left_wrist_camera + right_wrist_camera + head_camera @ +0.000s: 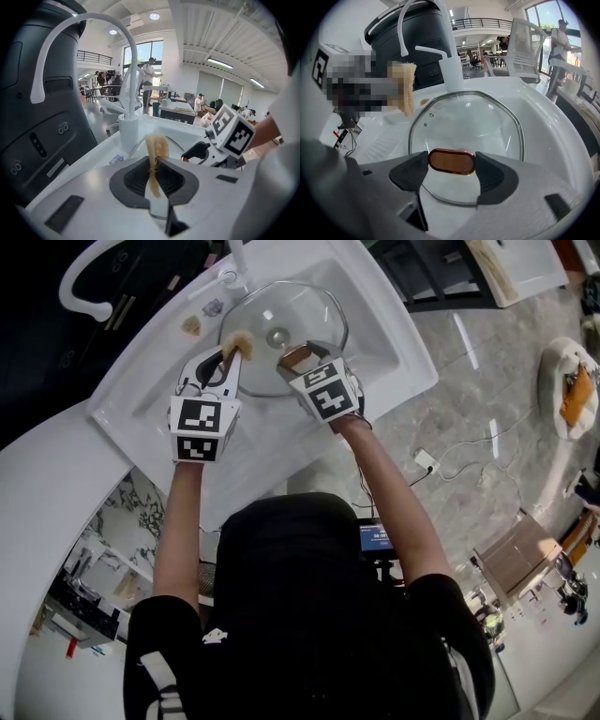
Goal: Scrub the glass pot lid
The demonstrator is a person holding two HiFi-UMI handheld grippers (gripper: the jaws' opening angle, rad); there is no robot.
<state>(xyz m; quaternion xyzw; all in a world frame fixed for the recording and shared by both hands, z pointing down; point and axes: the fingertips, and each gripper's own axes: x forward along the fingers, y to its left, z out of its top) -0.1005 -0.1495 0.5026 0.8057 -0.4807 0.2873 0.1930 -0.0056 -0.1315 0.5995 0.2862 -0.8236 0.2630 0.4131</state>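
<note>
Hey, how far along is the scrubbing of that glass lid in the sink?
Gripping looks done: the right hand-held gripper is shut on the brown handle, the left hand-held gripper on the tan scrub pad. In hand: the pad sits by the left rim of the glass lid. Left: likely most of the scrubbing; the glass shows no suds.
</note>
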